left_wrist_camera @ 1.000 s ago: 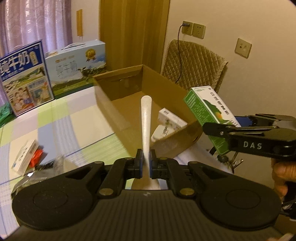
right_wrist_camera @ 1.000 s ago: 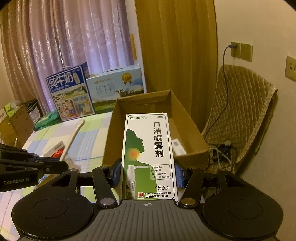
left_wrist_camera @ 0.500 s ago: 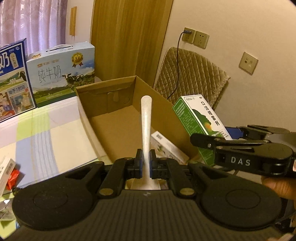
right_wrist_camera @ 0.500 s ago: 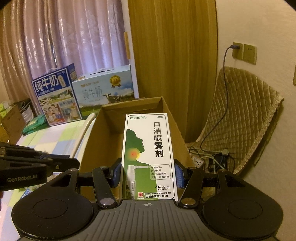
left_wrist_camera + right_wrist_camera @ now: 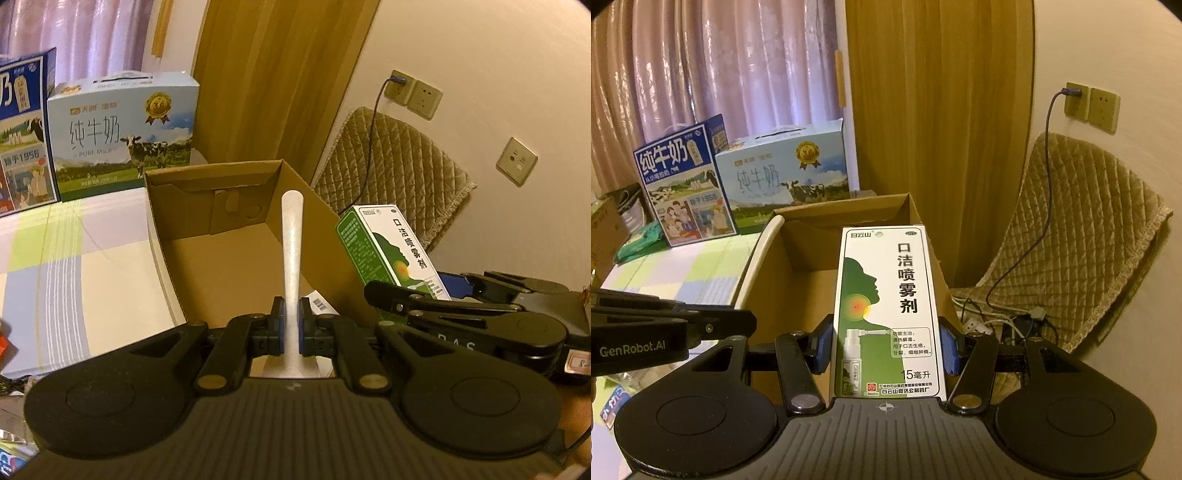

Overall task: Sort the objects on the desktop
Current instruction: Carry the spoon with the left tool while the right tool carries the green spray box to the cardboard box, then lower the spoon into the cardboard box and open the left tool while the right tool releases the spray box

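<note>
Two milk cartons stand far left, beyond the fingers. The left gripper is clamped tight on a white speckled spoon handle, which points forward over the open cardboard box ahead of its fingertips. To its right, the right gripper grips a green-and-white throat spray box by its sides, upright, just short of the cardboard box's near right wall.

Both wrist cameras look forward from close above the near end of the cardboard box. The right view sits further right; both share its interior and the milk cartons behind it
</note>
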The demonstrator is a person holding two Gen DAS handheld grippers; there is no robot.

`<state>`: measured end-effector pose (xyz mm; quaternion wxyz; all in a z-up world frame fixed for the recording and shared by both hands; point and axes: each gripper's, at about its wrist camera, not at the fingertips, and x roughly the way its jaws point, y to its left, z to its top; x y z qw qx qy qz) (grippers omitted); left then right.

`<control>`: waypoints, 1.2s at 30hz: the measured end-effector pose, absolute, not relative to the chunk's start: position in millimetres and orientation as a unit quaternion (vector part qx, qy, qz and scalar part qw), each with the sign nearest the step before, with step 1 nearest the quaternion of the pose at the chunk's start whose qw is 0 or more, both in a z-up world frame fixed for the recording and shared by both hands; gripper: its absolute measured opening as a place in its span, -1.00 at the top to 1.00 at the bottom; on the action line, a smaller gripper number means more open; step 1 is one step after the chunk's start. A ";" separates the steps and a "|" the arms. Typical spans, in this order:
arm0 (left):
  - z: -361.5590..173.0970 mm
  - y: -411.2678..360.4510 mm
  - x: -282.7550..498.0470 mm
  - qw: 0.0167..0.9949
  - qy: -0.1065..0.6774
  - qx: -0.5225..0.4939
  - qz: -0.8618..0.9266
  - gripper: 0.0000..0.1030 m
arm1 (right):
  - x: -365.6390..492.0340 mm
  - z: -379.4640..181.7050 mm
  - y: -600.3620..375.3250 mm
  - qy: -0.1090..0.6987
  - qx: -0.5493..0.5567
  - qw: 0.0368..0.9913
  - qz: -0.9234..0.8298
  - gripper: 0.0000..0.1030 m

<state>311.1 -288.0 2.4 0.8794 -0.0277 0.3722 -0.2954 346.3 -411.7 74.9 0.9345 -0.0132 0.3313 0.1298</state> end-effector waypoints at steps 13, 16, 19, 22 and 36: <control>-11.6 -284.1 322.4 0.882 0.378 -0.056 -0.277 0.87 | 353.1 62.7 -412.7 0.344 -0.014 0.931 0.125 -0.02; -9.4 -277.9 318.6 0.884 0.376 -0.055 -0.273 0.87 | 351.8 63.4 -412.0 0.345 -0.015 0.930 0.126 -0.02; -6.3 -268.6 314.1 0.888 0.372 -0.058 -0.264 0.87 | 350.6 65.6 -411.1 0.344 -0.015 0.930 0.128 -0.02; -3.1 -259.9 309.2 0.890 0.369 -0.059 -0.260 0.87 | 349.6 68.0 -408.7 0.343 -0.015 0.930 0.129 -0.02; -2.3 -241.8 293.8 0.893 0.369 -0.056 -0.251 0.87 | 350.8 68.3 -393.4 0.346 0.001 0.927 0.146 -0.02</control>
